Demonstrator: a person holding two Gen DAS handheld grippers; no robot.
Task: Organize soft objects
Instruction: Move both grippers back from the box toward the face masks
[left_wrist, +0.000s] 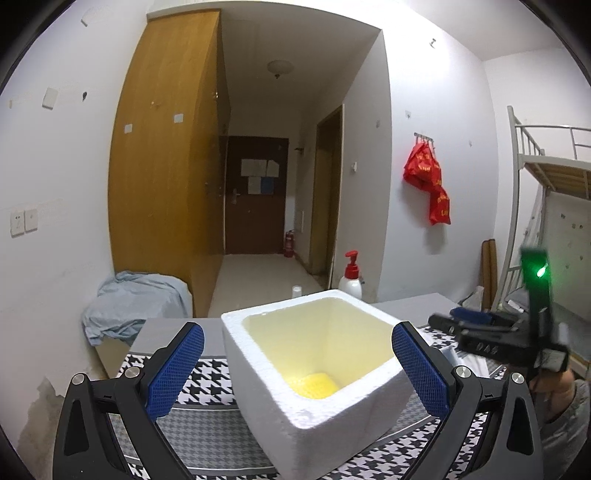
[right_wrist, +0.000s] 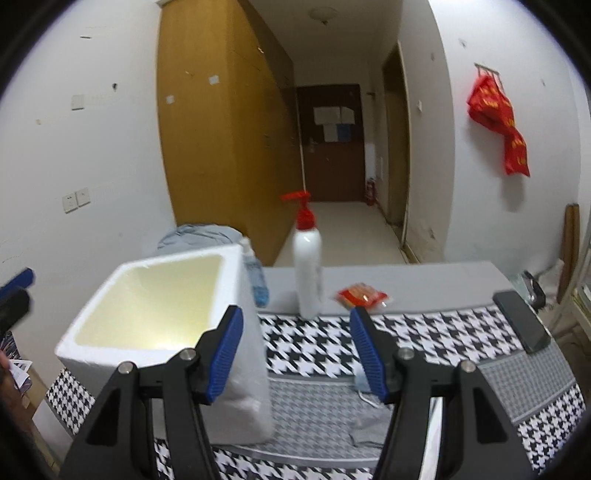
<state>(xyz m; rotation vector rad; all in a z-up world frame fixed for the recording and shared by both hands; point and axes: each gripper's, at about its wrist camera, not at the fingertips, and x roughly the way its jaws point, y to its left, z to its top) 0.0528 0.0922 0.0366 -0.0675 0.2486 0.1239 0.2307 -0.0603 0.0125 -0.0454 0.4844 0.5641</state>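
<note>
A white foam box (left_wrist: 332, 406) stands on the houndstooth cloth, with a yellow soft object (left_wrist: 314, 384) at its bottom. My left gripper (left_wrist: 297, 365) is open, its blue fingers either side of the box, just above it. The right gripper shows at the right of that view (left_wrist: 498, 332). In the right wrist view the box (right_wrist: 243, 387) is at left. My right gripper (right_wrist: 295, 354) is open and empty, to the right of the box. A grey soft item (right_wrist: 369, 424) lies on the cloth under its right finger. A red packet (right_wrist: 364, 295) lies farther back.
A white pump bottle with red top (right_wrist: 308, 266) and a clear water bottle (right_wrist: 256, 277) stand behind the box. A black phone (right_wrist: 522, 325) lies at the table's right. A blue cloth heap (left_wrist: 129, 302) lies left of the table. A bunk bed (left_wrist: 546, 170) is at right.
</note>
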